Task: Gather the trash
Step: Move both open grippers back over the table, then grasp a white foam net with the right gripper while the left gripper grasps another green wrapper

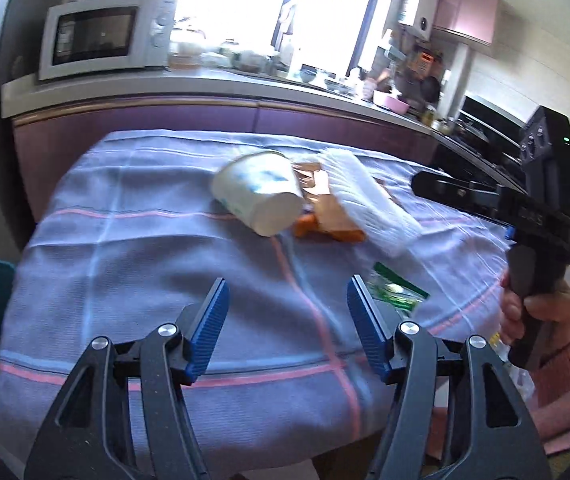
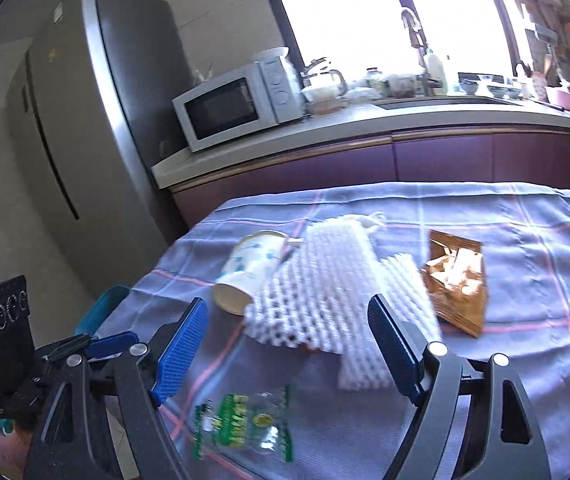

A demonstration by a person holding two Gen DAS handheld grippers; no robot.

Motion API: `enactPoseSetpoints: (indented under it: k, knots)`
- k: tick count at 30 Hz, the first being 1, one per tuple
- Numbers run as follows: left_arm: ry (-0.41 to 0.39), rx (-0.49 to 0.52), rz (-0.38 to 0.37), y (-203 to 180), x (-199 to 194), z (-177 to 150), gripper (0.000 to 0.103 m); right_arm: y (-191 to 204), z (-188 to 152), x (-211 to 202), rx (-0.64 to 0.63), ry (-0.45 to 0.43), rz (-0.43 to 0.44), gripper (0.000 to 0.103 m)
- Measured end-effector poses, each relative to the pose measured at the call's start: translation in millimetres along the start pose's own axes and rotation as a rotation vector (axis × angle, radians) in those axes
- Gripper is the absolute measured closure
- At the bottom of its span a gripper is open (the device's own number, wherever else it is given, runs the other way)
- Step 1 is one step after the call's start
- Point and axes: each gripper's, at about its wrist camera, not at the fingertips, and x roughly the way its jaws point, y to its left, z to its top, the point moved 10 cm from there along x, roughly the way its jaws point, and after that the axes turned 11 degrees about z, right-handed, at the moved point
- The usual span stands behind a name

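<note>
Left wrist view: left gripper (image 1: 288, 305) jaws apart, empty, above tablecloth (image 1: 125, 240); right gripper (image 2: 288, 340) wide, empty, over foam net (image 2: 317, 280), paper cup (image 2: 249, 268).

We have two fisheye views looking forward and downward along each gripper's fingers, close above the checked tablecloth (image 1: 125, 216). Ours on the left faces the counter and microwave (image 1: 101, 36); the right one angles toward the fridge (image 2: 97, 92). Both share the paper cup (image 1: 255, 196) and the foam netting (image 2: 317, 280).
</note>
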Motion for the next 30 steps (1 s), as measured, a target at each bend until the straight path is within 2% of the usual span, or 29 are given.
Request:
enactPoseSetpoints:
  k: [2,5,7,11,13,19,24,26,27,29,30]
  knots:
    - [0.035,0.023,-0.071,-24,7,-6,0.038,-20,-3,-6,0.031,-0.004,-0.036,0.024]
    - [0.083,0.049,-0.128,-49,18,-16,0.034,-43,-8,-6,0.065,0.002,-0.063,0.023]
    - [0.106,0.058,-0.138,-59,25,-21,0.031,-50,-11,2,0.080,0.014,-0.066,0.023]
    - [0.142,0.047,-0.140,-65,36,-31,0.033,-54,-19,18,0.091,0.045,-0.047,0.023]
    - [0.160,0.031,-0.142,-64,42,-33,0.037,-49,-19,25,0.080,0.050,-0.039,0.023]
    - [0.184,0.001,-0.157,-60,48,-35,0.059,-42,-15,38,0.066,0.066,-0.006,0.023]
    - [0.203,-0.019,-0.180,-59,52,-36,0.082,-44,-17,47,0.102,0.097,0.042,0.025]
    - [0.207,-0.025,-0.185,-59,53,-35,0.091,-43,-17,46,0.105,0.097,0.054,0.041]
    - [0.207,-0.028,-0.187,-59,54,-35,0.094,-42,-19,46,0.106,0.102,0.060,0.046]
    - [0.206,-0.029,-0.186,-58,55,-35,0.096,-41,-22,48,0.111,0.116,0.073,0.069]
    - [0.203,-0.028,-0.182,-58,54,-34,0.097,-39,-22,48,0.109,0.116,0.076,0.074]
